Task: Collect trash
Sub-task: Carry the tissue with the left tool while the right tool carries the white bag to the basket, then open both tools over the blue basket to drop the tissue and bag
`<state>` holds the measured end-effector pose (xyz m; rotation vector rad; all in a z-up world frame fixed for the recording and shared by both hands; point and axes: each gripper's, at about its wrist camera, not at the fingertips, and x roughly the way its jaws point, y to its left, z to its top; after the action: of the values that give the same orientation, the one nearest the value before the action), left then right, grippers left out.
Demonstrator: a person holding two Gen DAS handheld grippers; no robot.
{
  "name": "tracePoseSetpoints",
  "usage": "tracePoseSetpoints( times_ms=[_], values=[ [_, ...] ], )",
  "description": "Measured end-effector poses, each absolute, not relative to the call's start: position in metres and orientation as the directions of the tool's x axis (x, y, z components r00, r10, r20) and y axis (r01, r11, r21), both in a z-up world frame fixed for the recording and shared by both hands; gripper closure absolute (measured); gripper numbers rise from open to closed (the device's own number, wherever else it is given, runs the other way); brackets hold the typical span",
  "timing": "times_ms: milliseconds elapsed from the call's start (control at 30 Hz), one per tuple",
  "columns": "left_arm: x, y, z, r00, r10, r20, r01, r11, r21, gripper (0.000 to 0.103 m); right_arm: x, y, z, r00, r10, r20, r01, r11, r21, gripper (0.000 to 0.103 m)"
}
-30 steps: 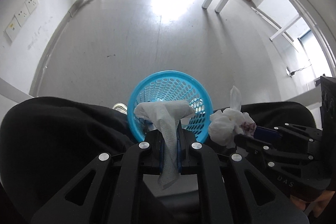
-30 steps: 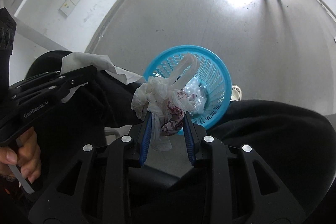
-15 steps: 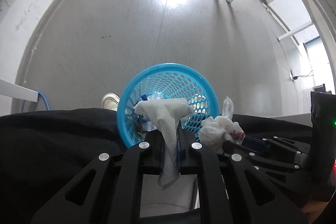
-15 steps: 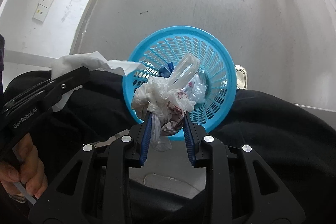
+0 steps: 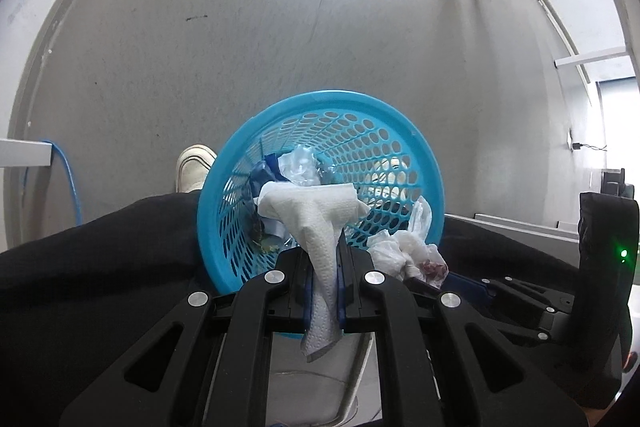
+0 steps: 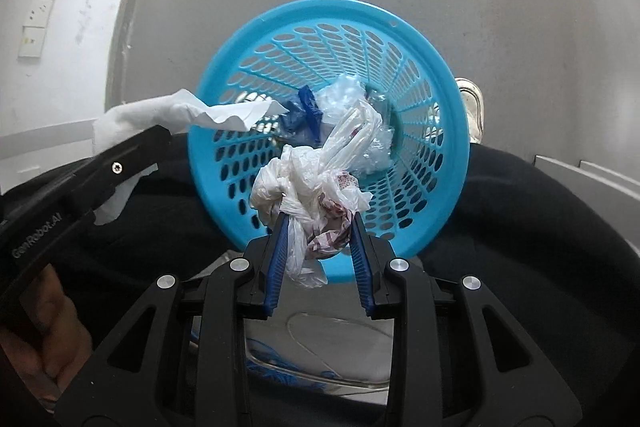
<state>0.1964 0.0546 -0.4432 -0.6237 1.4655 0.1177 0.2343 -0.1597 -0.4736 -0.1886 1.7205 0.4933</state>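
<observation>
Now both tools have come down over the basket (image 6: 436,75). Your left tool (image 5: 323,259) pinches the tissue (image 5: 316,211); your right tool (image 6: 318,227) pinches the bag (image 6: 316,183). Both hang above its mouth; release looks next.

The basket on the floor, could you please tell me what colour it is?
The basket is bright blue with rows of oval holes; the right wrist view shows it best.

Both wrist cameras look steeply down from close above the blue basket (image 5: 320,163), which fills the right wrist view (image 6: 332,75); each also catches the neighbouring gripper beside it.
</observation>
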Motion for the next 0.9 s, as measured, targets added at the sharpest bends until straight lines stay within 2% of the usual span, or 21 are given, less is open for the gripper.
tracePoseSetpoints(
  times_ms=[167, 200, 233, 300, 367, 600, 700, 767, 900],
  values=[
    [0.204, 0.055, -0.457, 0.106, -0.327, -0.939, -0.453, 0.825, -0.338, 0.095, 0.24, -0.158, -0.489, -0.208, 0.094, -0.974, -0.386, 0.907, 0.17, 0.073],
    [0.206, 0.055, -0.459, 0.113, -0.348, -0.931, -0.455, 0.814, -0.36, 0.09, 0.241, -0.159, -0.492, -0.208, 0.087, -0.974, -0.382, 0.91, 0.163, 0.071],
    [0.207, 0.056, -0.457, 0.139, -0.362, -0.922, -0.461, 0.8, -0.384, 0.077, 0.242, -0.159, -0.494, -0.207, 0.087, -0.974, -0.375, 0.913, 0.161, 0.07],
    [0.209, 0.059, -0.454, 0.18, -0.351, -0.919, -0.456, 0.798, -0.394, 0.056, 0.244, -0.161, -0.498, -0.203, 0.098, -0.974, -0.366, 0.915, 0.168, 0.056],
    [0.209, 0.061, -0.449, 0.197, -0.331, -0.923, -0.459, 0.801, -0.386, 0.057, 0.244, -0.161, -0.497, -0.192, 0.1, -0.976, -0.37, 0.914, 0.167, 0.051],
    [0.204, 0.065, -0.443, 0.193, -0.316, -0.929, -0.477, 0.797, -0.37, 0.06, 0.243, -0.161, -0.487, -0.159, 0.091, -0.983, -0.384, 0.912, 0.146, 0.048],
    [0.204, 0.062, -0.441, 0.192, -0.336, -0.922, -0.459, 0.8, -0.387, 0.049, 0.239, -0.161, -0.478, -0.135, 0.093, -0.986, -0.402, 0.905, 0.14, 0.047],
    [0.204, 0.062, -0.439, 0.201, -0.3, -0.932, -0.45, 0.817, -0.36, 0.049, 0.235, -0.16, -0.47, -0.115, 0.092, -0.989, -0.417, 0.899, 0.132, 0.046],
    [0.199, 0.065, -0.432, 0.221, -0.303, -0.927, -0.463, 0.804, -0.374, 0.049, 0.226, -0.162, -0.452, -0.071, 0.094, -0.993, -0.441, 0.89, 0.116, 0.045]
  ],
)
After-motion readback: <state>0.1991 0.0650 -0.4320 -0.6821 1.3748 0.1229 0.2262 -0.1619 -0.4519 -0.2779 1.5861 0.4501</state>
